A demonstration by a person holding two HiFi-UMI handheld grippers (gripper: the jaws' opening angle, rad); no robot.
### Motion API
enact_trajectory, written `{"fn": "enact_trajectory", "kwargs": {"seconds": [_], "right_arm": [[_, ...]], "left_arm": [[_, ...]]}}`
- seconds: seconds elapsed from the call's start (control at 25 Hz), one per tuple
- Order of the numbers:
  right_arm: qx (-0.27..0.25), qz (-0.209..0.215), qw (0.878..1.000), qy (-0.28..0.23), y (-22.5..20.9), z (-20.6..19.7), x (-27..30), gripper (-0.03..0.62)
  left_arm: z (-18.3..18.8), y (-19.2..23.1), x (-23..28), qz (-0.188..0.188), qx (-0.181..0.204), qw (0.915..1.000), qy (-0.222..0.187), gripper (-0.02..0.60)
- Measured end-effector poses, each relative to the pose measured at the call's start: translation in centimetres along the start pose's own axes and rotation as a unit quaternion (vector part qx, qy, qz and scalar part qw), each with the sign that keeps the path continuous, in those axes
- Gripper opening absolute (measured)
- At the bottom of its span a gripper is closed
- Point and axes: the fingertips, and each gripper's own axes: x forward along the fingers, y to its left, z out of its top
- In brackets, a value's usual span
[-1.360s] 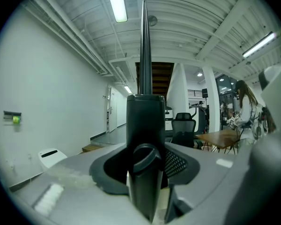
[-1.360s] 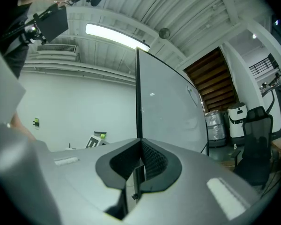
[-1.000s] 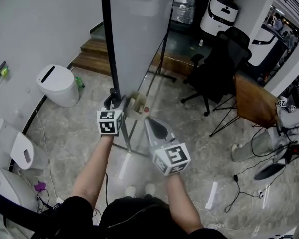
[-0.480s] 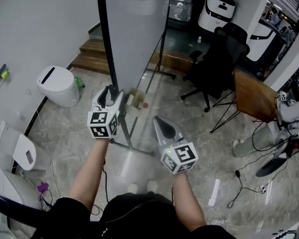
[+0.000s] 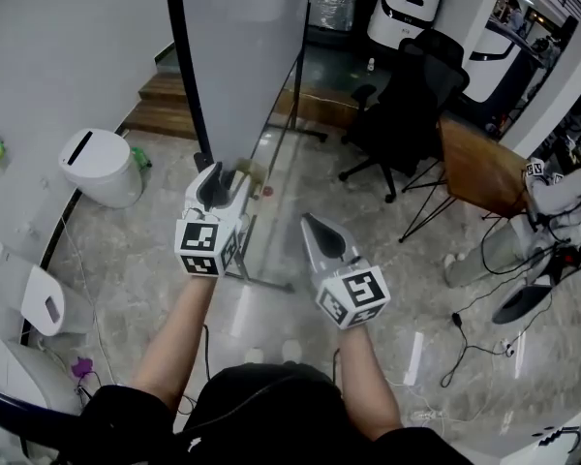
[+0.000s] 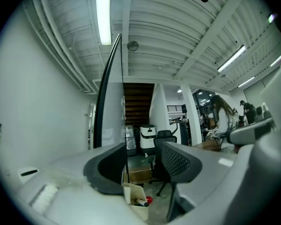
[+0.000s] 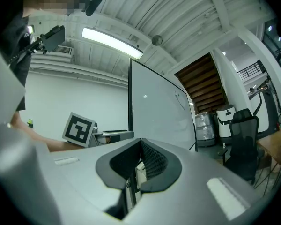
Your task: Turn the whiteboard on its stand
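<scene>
- Nearest us, the right gripper (image 5: 321,237), grey two-jaw tongs, points forward, its jaws clenched together on nothing.
- Beside it, the left gripper (image 5: 217,184) has parted jaws that have just been closing, with nothing between them. The whiteboard's black side edge (image 6: 99,121) rises just beyond.
- Beyond stands the tall white whiteboard (image 5: 247,56) on its thin metal stand (image 5: 267,284). We judge it best to clamp that edge squarely, then swing slowly.

We are wearing black and showing two grey hand-held grippers.
We are wearing a black top (image 5: 257,410) with short sleeves. The left gripper (image 5: 216,180) and right gripper (image 5: 317,229) are showing smooth grey shells narrowing toward the tips, each bearing a cube of black-and-white square markers (image 5: 205,248). Their dark pads (image 6: 178,161) are showing a fine mesh texture on one face.
</scene>
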Motion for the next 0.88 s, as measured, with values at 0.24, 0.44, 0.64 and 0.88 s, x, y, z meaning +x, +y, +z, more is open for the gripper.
{"fn": "enact_trajectory", "kwargs": {"seconds": [0.24, 0.44, 0.64, 0.88], "right_arm": [[-0.012, -0.019, 1.0, 0.0, -0.7, 0.4, -1.3, 0.011], [-0.017, -0.03, 0.999, 0.007, -1.2, 0.1, -2.7, 0.009], [-0.019, -0.049, 0.998, 0.019, -2.7, -0.5, -4.2, 0.008], [-0.02, -0.056, 0.998, 0.021, -2.7, -0.8, -4.1, 0.008]], "left_arm": [[-2.0, -5.0, -0.5, -0.049, -0.03, 0.9983, 0.011, 0.213], [-3.5, -7.4, -1.3, -0.066, -0.035, 0.997, 0.018, 0.167], [-3.7, -9.6, -1.9, -0.07, -0.054, 0.996, 0.015, 0.002], [-4.0, -9.8, -2.5, -0.074, -0.061, 0.9952, 0.023, 0.002]]}}
